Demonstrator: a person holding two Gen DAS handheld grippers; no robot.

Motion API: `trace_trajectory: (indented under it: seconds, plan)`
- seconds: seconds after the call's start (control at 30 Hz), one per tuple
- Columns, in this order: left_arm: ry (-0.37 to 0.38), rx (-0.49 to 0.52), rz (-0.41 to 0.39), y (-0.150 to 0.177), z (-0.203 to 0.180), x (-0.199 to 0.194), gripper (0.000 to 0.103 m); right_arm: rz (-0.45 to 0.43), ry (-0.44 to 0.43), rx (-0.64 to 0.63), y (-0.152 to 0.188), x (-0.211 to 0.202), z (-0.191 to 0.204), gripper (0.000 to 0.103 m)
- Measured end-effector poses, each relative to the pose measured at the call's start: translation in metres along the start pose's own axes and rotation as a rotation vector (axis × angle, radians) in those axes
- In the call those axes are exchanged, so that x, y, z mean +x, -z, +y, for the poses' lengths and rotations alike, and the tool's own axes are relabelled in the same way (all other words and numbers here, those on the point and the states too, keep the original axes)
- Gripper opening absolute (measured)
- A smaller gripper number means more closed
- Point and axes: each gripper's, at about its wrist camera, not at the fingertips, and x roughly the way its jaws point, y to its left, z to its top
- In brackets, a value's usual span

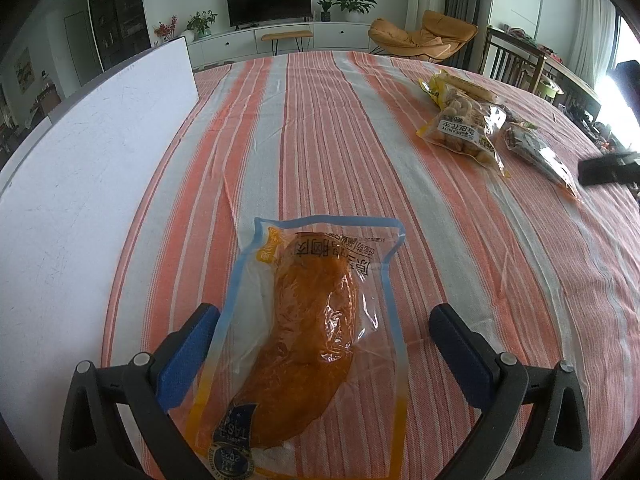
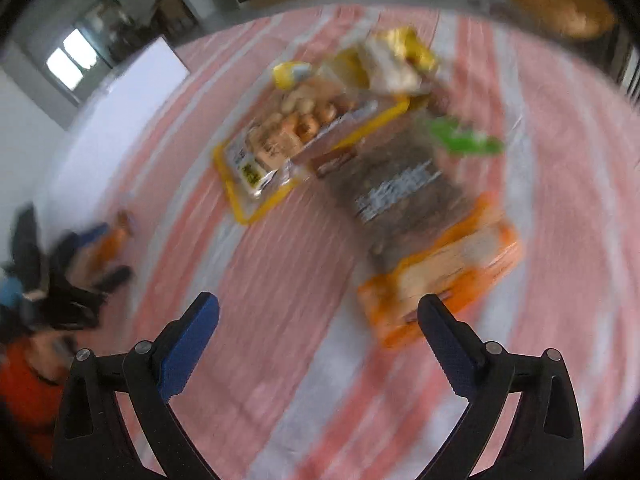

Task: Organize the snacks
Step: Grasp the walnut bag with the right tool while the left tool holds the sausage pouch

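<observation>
Your work surface is a table under an orange-and-grey striped cloth point(image 1: 320, 140). Your left gripper point(image 1: 320, 344) is spread around a clear pouch of orange food point(image 1: 316, 320) lying flat; farther right lie the peanut bag point(image 1: 460, 132) and other snacks. Your right gripper point(image 2: 320, 340) is spread and empty, with an orange packet point(image 2: 440, 276) just ahead.

Dark television point(image 1: 269, 1) on white cabinet point(image 1: 280, 38), tan lounge chair point(image 1: 424, 36) beside.
</observation>
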Motion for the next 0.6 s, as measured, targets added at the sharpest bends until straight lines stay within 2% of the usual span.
trace_trajectory:
  seconds: [0.1, 0.13, 0.2, 0.27, 0.3, 0.4, 0.47, 0.5, 0.6]
  plan:
    - [0.0, 0.0, 0.0, 0.0, 0.0, 0.0, 0.103, -0.03, 0.149, -0.059, -0.026, 0.001, 0.003, 0.101]
    - [0.0, 0.0, 0.0, 0.0, 0.0, 0.0, 0.103, -0.014, 0.155, -0.082, -0.036, 0.006, 0.0, 0.101]
    - [0.0, 0.0, 0.0, 0.0, 0.0, 0.0, 0.103, 0.095, 0.151, -0.144, -0.054, 0.033, -0.005, 0.101]
    - [0.0, 0.0, 0.0, 0.0, 0.0, 0.0, 0.103, 0.162, 0.204, -0.214, -0.068, 0.059, -0.002, 0.101]
    - [0.0, 0.0, 0.0, 0.0, 0.0, 0.0, 0.103, 0.175, 0.241, -0.251, -0.076, 0.071, 0.002, 0.102]
    - [0.001, -0.001, 0.0, 0.001, 0.0, 0.0, 0.103, 0.128, 0.278, -0.257, -0.104, 0.081, 0.007, 0.102]
    - [0.001, -0.001, 0.0, 0.001, 0.0, 0.001, 0.103, 0.139, 0.232, -0.207, -0.116, 0.089, 0.004, 0.103]
    - [0.001, -0.001, -0.001, 0.001, 0.0, 0.001, 0.103, 0.153, 0.168, -0.144, -0.122, 0.095, -0.003, 0.103]
    - [0.001, -0.001, 0.0, 0.001, 0.001, 0.001, 0.103, 0.111, 0.18, -0.066, -0.129, 0.098, 0.002, 0.099]
